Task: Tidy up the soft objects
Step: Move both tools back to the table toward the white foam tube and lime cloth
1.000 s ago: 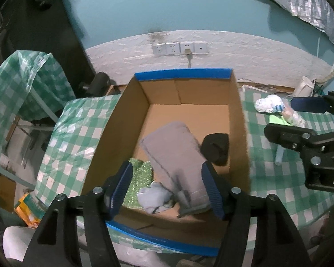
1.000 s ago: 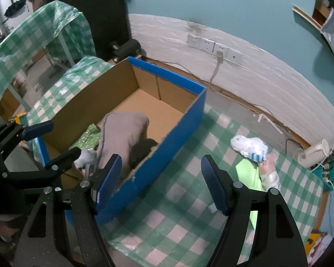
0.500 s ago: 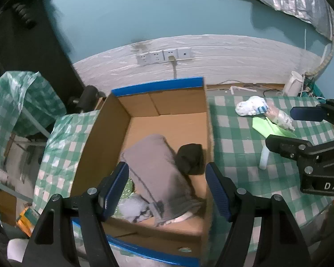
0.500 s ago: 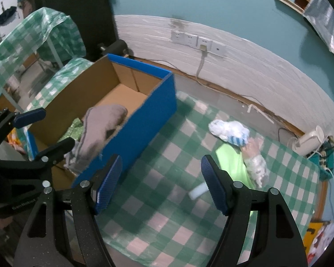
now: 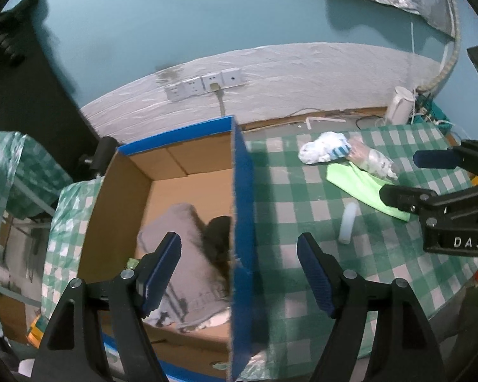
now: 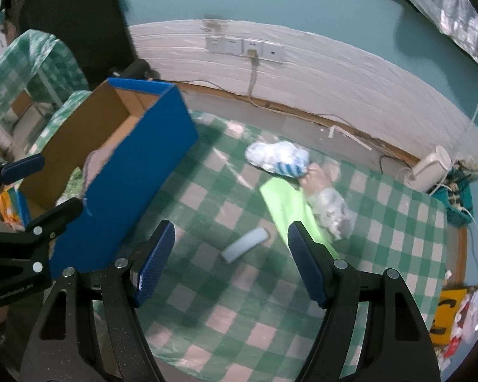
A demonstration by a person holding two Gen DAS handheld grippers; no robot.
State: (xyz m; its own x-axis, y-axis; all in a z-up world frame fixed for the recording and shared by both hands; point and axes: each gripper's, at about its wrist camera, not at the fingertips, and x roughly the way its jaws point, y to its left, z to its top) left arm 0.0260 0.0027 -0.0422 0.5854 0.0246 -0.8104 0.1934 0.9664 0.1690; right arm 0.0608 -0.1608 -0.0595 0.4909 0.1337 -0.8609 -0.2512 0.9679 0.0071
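Between picks: both grippers, left (image 5: 239, 270) and right (image 6: 231, 261), wide and empty; next, right drops onto pale-blue roll (image 6: 244, 245) at 12 o'clock, then cardboard box (image 6: 137, 172).

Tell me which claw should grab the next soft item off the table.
Right. The right claw is open over the table, with the green cloth and white-blue bundle just ahead. The left claw, also open, straddles the box wall, farther from them.
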